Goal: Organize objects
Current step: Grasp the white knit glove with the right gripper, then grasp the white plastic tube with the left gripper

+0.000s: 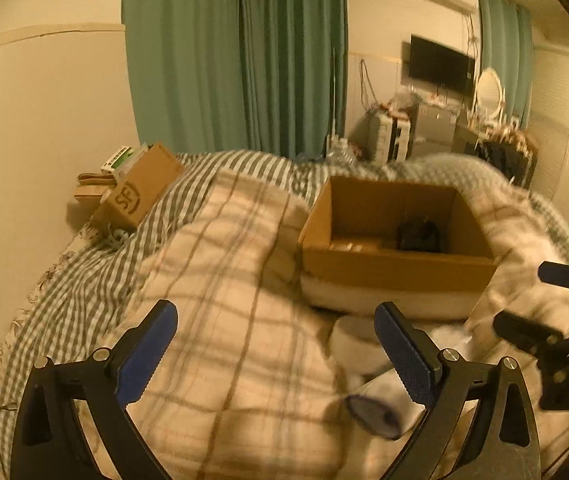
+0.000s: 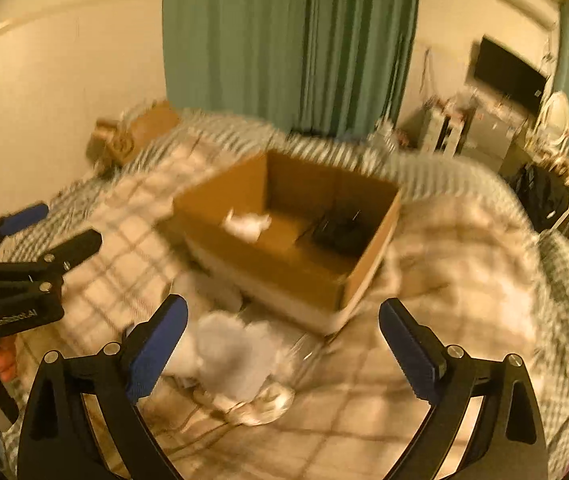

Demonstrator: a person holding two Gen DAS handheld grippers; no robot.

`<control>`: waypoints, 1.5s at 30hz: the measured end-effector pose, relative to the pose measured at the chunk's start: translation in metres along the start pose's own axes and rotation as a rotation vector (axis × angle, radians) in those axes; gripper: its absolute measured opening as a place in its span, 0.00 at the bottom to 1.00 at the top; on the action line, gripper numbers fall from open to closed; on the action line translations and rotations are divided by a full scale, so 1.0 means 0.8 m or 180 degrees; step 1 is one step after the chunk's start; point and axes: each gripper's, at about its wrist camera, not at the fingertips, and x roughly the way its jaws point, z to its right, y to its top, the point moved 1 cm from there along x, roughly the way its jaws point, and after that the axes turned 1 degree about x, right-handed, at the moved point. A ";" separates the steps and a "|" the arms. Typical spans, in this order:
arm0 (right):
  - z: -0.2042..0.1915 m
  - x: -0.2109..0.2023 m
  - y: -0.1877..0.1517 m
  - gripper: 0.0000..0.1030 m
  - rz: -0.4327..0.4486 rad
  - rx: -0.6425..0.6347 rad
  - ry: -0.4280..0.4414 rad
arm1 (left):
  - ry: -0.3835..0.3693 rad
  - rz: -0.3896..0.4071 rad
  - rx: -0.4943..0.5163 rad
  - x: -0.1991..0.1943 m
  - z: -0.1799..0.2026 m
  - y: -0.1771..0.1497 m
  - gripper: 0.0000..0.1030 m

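An open cardboard box (image 1: 396,268) (image 2: 280,264) sits on a plaid blanket on the bed. A dark object (image 1: 418,234) (image 2: 340,228) lies inside it, and a white crumpled item (image 2: 246,224) shows at its near wall, blurred. My left gripper (image 1: 274,352) is open and empty above the blanket, left of the box. My right gripper (image 2: 282,344) is open and empty in front of the box, above a fluffy white item (image 2: 232,352). A dark round-ended object (image 1: 372,414) lies by my left gripper's right finger. Each gripper shows in the other's view, the right (image 1: 524,300) and the left (image 2: 64,224).
A second cardboard box (image 1: 140,190) with papers rests at the bed's far left by the wall. Green curtains (image 1: 236,52) hang behind the bed. A cluttered dresser with a mirror (image 1: 488,92) and a wall TV (image 1: 440,64) stand at the far right.
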 end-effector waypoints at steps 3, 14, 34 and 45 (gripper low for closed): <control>-0.014 0.029 -0.016 0.94 -0.0200 -0.0025 0.0116 | 0.0007 -0.0074 0.0002 0.008 -0.006 -0.010 0.98; -0.061 0.102 -0.043 0.94 -0.0666 -0.0202 0.0418 | 0.0048 -0.0231 -0.0167 0.026 -0.025 -0.029 0.98; 0.002 -0.011 -0.025 0.61 0.0030 -0.0048 -0.0002 | -0.0130 -0.0457 0.0002 0.019 0.021 -0.045 0.96; 0.026 -0.008 -0.032 0.61 -0.0020 0.0121 -0.0019 | -0.0316 -0.0822 0.0552 0.030 0.080 -0.098 0.49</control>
